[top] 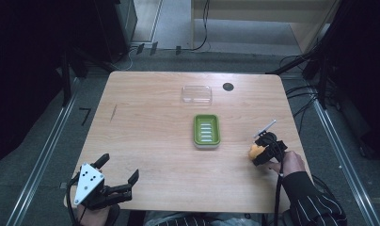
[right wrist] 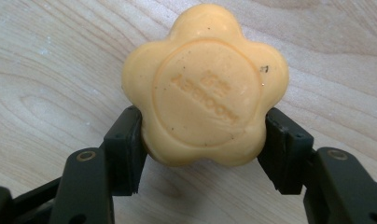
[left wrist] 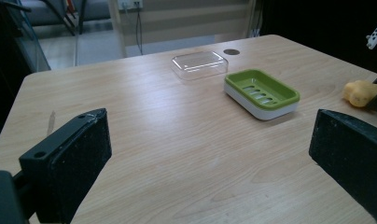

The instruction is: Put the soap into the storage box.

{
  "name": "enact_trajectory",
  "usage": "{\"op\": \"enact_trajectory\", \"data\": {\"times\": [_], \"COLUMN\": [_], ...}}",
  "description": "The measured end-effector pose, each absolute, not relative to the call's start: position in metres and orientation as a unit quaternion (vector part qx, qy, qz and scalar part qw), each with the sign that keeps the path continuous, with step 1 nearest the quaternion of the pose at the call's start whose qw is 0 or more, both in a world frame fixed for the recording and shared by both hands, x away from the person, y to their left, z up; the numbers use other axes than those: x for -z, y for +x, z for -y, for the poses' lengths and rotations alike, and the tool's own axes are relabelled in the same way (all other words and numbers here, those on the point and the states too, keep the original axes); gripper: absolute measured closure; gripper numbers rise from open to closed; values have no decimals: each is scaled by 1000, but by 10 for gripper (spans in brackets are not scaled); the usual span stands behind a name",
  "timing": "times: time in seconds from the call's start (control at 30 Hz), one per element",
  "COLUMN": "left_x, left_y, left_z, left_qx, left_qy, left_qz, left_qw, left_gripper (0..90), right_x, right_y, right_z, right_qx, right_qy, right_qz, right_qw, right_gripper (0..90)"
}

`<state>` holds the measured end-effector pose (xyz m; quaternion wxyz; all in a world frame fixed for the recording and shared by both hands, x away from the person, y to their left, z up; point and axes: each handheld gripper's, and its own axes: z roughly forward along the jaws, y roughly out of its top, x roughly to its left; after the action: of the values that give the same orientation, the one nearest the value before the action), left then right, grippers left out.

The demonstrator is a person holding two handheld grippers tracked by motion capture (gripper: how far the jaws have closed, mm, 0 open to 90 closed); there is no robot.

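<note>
Near the middle of the table (top: 146,141) sits a green soap dish (top: 206,131) with only its slotted tray inside; the clear lid (top: 196,94) lies apart behind it. The right gripper (right wrist: 203,140) is clamped on the orange flower-shaped soap (right wrist: 205,86), whose stamped lettering is unreadable. The left gripper (top: 118,175) has its jaws wide apart.

I see embossed lettering stamped inside a ring on the flower-shaped orange soap (right wrist: 205,86), running toward four o'clock, but I cannot make it out.
</note>
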<state>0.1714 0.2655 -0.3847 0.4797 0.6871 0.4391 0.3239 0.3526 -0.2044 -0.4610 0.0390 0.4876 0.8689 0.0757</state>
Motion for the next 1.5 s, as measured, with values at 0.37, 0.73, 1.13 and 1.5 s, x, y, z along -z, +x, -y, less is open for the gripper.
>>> {"op": "enact_trajectory", "data": {"times": [0.37, 0.73, 1.13, 1.5], "left_x": [385, 385, 385, 385], "left_y": [172, 172, 174, 173], "left_z": [-266, -265, -264, -264], "left_qx": [-324, -324, -323, -323], "left_qy": [688, 687, 689, 688], "left_qz": [-439, -440, -438, -438], "left_qw": [479, 479, 479, 479], "left_gripper": [0, 0, 0, 0], "right_x": [457, 448, 441, 436], "right_y": [352, 351, 355, 359], "right_z": [202, 195, 187, 178], "right_qx": [-89, -112, -128, -137], "right_qy": [476, 464, 451, 436], "right_qz": [-874, -876, -880, -886], "right_qw": [48, 66, 77, 85], "right_gripper": [402, 402, 402, 402]}}
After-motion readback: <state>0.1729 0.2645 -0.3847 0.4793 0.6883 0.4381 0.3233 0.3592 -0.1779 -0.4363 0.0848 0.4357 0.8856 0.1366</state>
